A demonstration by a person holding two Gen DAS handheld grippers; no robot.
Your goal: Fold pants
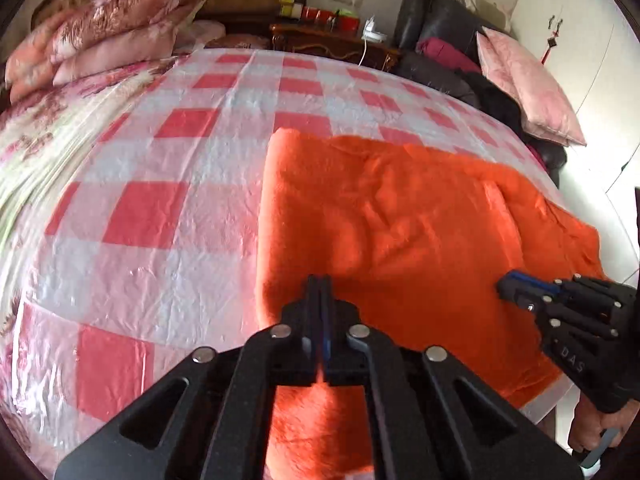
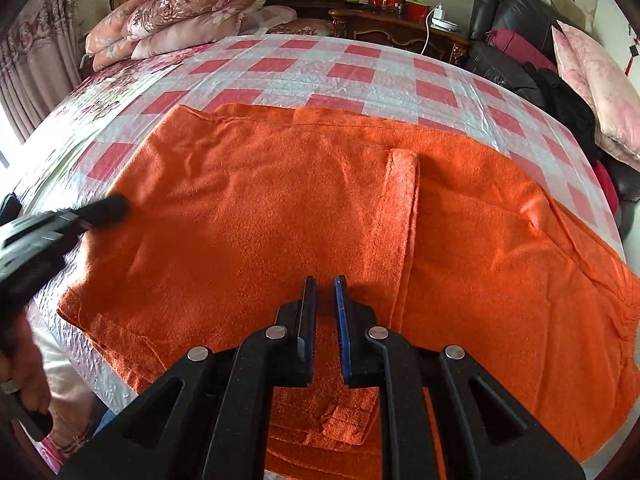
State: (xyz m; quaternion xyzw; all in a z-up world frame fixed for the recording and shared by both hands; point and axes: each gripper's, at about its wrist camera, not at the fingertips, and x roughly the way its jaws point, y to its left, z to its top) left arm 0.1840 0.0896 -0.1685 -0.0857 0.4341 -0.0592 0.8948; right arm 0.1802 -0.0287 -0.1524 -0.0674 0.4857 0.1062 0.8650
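Left wrist view shows my left gripper with its fingers pressed together over the near edge of the orange pants; a sliver of orange shows between the pads lower down, but I cannot tell whether any cloth is truly pinched there. The pants lie spread flat on the bed's red-and-white checked plastic cover, taking up the side of the cover nearest me and reaching toward the black sofa. Beyond the pants, at the far end of the cover, sits a stack of floral quilts.

In the right wrist view, my right gripper hovers above the pants with its fingers a narrow gap apart and nothing held between them. A folded-over flap of the pants with a hemmed edge lies just beyond those fingers. The left gripper shows at the pants' other side, its tip touching the fabric close to the edge. A pink pillow leans on the sofa past the pants.
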